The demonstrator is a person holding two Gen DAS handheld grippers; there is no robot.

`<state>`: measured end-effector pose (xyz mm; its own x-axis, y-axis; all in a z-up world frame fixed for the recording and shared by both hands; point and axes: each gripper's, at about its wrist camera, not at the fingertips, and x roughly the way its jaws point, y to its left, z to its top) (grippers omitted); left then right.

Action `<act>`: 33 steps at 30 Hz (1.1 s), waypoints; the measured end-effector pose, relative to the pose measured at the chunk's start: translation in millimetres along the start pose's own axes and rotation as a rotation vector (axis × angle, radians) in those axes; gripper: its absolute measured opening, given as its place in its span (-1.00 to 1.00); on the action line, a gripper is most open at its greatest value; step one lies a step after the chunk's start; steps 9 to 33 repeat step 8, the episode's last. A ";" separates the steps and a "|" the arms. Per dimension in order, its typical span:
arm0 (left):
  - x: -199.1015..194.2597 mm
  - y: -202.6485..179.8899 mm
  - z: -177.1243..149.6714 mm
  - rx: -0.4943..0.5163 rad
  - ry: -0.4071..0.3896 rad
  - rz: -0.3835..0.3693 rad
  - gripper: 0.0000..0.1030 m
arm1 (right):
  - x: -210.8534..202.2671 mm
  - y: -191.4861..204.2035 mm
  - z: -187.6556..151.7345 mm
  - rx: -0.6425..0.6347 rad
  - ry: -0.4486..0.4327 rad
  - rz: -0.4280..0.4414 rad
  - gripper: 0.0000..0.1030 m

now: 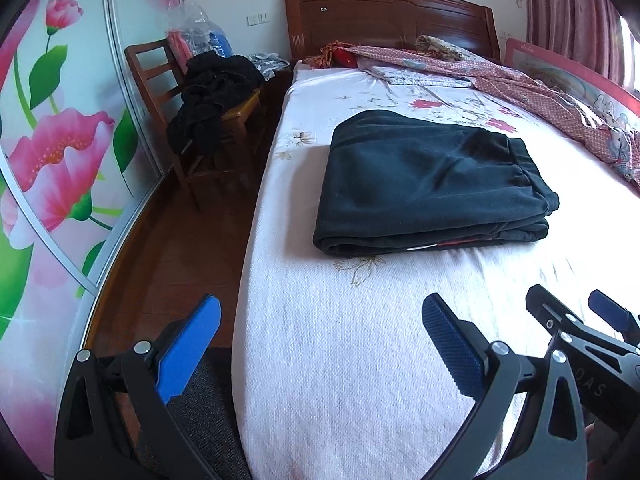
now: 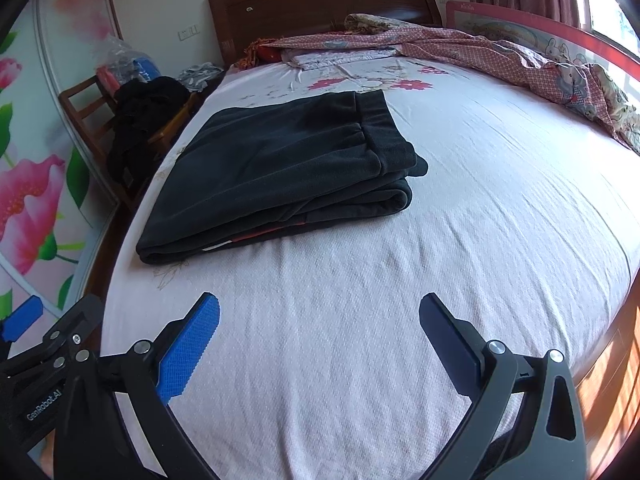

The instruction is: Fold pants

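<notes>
On the bed [image 2: 460,208], toward its left side, the pants [image 2: 276,176] lie folded into a flat dark packet of several layers, with the waistband on top at the right end. A thin strip of red and white shows between the lower layers at the near edge. The packet rests on the pale sheet with flower print and nothing touches it.

Both tools are at the foot of the bed, well apart from the pants. The left gripper [image 1: 320,344] has its two blue pads spread wide, one over the floor beside the bed and the other over the sheet, and there is nothing between them. The right gripper [image 2: 320,340] is spread just as wide above the bare sheet and it also holds nothing. The two tools stand just beside each other, so each camera sees a part of the other one at the edge of its view.

Behind the pants, a crumpled pink quilt [image 2: 500,56] lies along the head and the right side of the bed, under the wooden headboard [image 2: 320,4]. To the left of the bed stands a wooden chair [image 1: 168,92] with a heap of black clothes [image 1: 212,92] on it, next to a wardrobe door [image 1: 52,140] with big pink flowers.
</notes>
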<state>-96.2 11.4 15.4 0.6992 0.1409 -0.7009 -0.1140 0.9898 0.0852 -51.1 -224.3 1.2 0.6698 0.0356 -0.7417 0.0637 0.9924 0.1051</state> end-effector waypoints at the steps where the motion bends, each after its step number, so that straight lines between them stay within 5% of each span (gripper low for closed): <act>1: -1.2 0.1 0.8 -0.005 -0.005 -0.006 0.96 | -0.5 -0.5 -0.1 0.002 -0.002 -0.001 0.93; 8: 19.8 -4.5 -4.5 -0.021 0.101 -0.154 0.96 | 6.0 -21.9 0.1 0.068 0.011 -0.077 0.93; 33: 19.8 -4.5 -4.5 -0.021 0.101 -0.154 0.96 | 6.0 -21.9 0.1 0.068 0.011 -0.077 0.93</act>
